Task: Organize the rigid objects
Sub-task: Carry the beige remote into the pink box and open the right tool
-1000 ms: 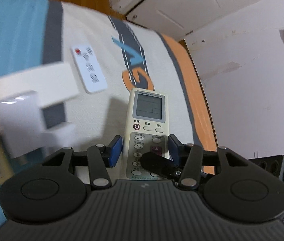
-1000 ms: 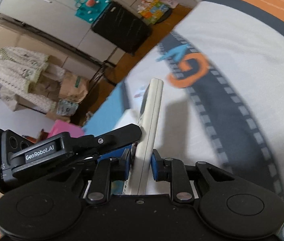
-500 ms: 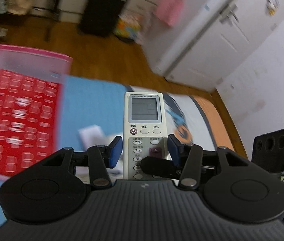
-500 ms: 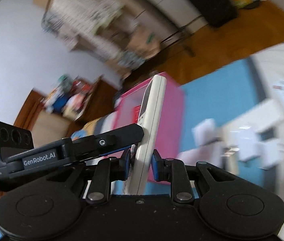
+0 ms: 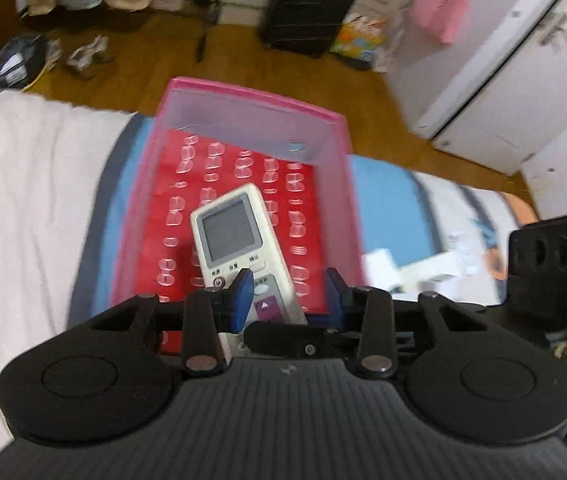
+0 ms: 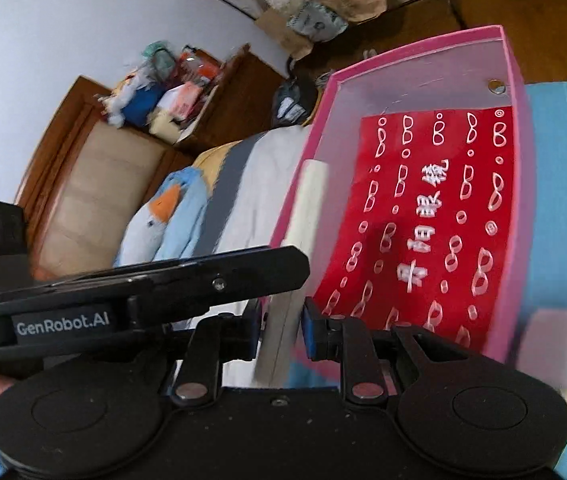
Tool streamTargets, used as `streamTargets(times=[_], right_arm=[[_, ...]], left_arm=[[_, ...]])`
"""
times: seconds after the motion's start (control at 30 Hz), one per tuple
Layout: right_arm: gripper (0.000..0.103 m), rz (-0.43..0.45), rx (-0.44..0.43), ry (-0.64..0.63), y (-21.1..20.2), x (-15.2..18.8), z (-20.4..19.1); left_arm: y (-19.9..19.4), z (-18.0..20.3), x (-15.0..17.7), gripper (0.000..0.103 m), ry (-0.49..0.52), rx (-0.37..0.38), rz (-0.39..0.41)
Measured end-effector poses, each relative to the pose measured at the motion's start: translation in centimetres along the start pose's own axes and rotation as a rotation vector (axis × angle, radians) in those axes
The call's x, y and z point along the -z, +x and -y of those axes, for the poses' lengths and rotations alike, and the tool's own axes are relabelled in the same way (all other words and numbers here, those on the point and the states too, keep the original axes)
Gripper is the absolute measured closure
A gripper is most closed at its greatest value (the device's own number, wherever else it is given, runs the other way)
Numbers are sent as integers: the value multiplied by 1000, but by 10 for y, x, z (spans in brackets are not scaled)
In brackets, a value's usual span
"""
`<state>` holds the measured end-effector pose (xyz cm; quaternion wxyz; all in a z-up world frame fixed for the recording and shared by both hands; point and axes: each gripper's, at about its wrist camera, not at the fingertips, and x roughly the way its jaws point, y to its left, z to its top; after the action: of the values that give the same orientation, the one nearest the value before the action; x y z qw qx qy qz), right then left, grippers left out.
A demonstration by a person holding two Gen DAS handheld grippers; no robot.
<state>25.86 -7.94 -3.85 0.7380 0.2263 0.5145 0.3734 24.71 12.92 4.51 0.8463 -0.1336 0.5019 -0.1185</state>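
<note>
The remote control point(image 5: 239, 248) sits edge-on between the 2 blue pads of our right claw point(image 6: 283, 330), which is clamped tight on it, with its far end reaching over the near wall of the pink box point(image 6: 517, 216). From the left wrist view we see it tilted above the box's red patterned floor. Our left claw point(image 5: 289, 294) stands around its lower half; its jaws have just been closing, yet a gap shows on the right side and the left pad overlaps the buttons. The box rests on the bed point(image 5: 23, 184).
</note>
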Motion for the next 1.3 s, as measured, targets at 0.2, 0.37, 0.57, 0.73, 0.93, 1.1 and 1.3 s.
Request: streamTargets(times=[0.2, 0.37, 0.57, 0.73, 0.93, 1.1, 1.3], right_arm=[[79, 17, 29, 75, 42, -17, 16], [79, 52, 98, 126, 69, -16, 32], [76, 27, 162, 186, 90, -13, 41], [62, -25, 195, 208, 92, -7, 41], [82, -48, 229, 183, 95, -5, 38], [82, -25, 206, 132, 96, -3, 33], [79, 29, 174, -76, 24, 15, -1]], left_arm=[[41, -21, -25, 68, 2, -93, -55], [84, -24, -33, 72, 57, -180, -114], [103, -34, -34, 77, 34, -188, -147], [95, -31, -27, 76, 73, -274, -101], [84, -38, -26, 76, 9, -200, -92], [74, -36, -23, 76, -8, -188, -68], [51, -23, -12, 76, 24, -178, -34]])
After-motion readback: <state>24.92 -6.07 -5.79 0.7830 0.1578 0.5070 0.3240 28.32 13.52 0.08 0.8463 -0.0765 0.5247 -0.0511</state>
